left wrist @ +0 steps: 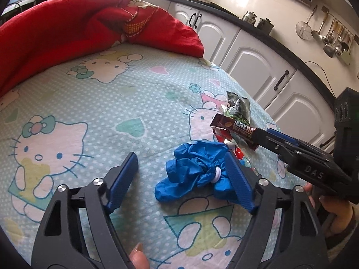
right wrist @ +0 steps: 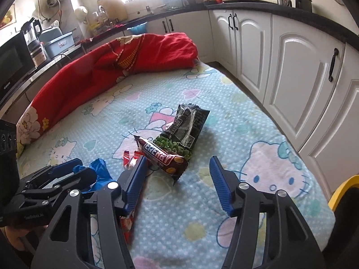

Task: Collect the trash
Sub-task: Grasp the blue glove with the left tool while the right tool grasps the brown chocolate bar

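Note:
Trash lies on a bed with a cartoon-cat sheet (left wrist: pixel 94 116). A crumpled blue glove (left wrist: pixel 190 172) lies between the fingers of my open left gripper (left wrist: pixel 181 168), against its right finger. A brown energy bar wrapper (right wrist: pixel 163 159) lies between the fingers of my open right gripper (right wrist: pixel 178 168), near the left one. The bar also shows in the left wrist view (left wrist: pixel 235 130). A dark green pea snack bag (right wrist: pixel 186 130) lies just beyond the bar. A red wrapper (right wrist: pixel 130 157) lies under the right gripper's left finger. The glove (right wrist: pixel 98 172) shows partly behind the left gripper (right wrist: pixel 67 172).
A red blanket (right wrist: pixel 107 71) is bunched along the far left side of the bed. White kitchen cabinets (right wrist: pixel 291 71) run close along the bed's right edge. A counter with appliances (right wrist: pixel 33 51) stands behind the blanket. A yellow object (right wrist: pixel 343 190) sits at the right.

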`<state>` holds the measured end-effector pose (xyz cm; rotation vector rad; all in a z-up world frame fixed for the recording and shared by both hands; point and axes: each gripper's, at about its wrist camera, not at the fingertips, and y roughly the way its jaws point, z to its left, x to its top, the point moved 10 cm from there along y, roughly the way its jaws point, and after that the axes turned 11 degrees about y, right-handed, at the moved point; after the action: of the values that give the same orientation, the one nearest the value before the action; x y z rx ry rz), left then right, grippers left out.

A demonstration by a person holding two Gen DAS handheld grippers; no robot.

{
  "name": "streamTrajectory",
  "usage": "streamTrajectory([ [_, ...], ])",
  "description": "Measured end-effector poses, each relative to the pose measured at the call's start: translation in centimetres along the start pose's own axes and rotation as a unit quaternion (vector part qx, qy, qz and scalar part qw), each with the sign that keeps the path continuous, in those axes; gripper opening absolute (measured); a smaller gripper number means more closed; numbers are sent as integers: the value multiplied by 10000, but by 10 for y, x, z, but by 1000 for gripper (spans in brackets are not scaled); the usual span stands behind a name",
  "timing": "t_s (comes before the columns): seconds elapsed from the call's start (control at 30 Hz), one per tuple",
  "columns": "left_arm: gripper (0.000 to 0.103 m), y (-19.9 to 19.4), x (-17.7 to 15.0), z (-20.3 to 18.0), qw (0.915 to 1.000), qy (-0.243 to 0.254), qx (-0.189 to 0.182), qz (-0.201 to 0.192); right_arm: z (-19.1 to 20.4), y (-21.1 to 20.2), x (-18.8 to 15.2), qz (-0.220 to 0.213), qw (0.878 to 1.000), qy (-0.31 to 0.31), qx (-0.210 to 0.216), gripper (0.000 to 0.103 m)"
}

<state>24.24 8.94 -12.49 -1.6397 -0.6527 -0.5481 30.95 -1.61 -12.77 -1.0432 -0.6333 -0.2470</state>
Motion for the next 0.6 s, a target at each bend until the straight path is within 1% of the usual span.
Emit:
streamTrajectory([
  [0.03,66,1,0,-1,10000,11,9,13,-1,2,-1,25,10000,14,15,49],
  [0.13,59,1,-2,-1,10000,47,39,41,-2,9,-3,108,9999,84,87,40],
  [0.2,55,2,-3,-2,9999,78,38,56,-2,11,-3,145,9997,126,178,28],
  [0.23,52,3,-3,-2,9999,93,35,66,-2,11,-4,163,9995,144,221,24],
  [0.27,50,4,-3,-3,9999,115,35,78,-2,10,-4,158,9995,160,238,18],
  [0.3,46,4,-3,-3,9999,125,30,78,-2,10,-4,157,9994,175,254,13],
  [0.33,39,5,-3,-5,9999,140,8,80,-3,8,-5,153,9993,202,272,12],
  [0.37,37,6,-3,-6,9998,159,-15,85,-3,7,-5,153,9992,216,294,11],
  [0.43,28,6,-4,-10,9996,241,-52,97,-3,5,-7,137,9992,203,302,9],
  [0.6,14,5,-5,-16,9992,368,-101,98,-5,-1,-13,105,9992,236,301,8],
])
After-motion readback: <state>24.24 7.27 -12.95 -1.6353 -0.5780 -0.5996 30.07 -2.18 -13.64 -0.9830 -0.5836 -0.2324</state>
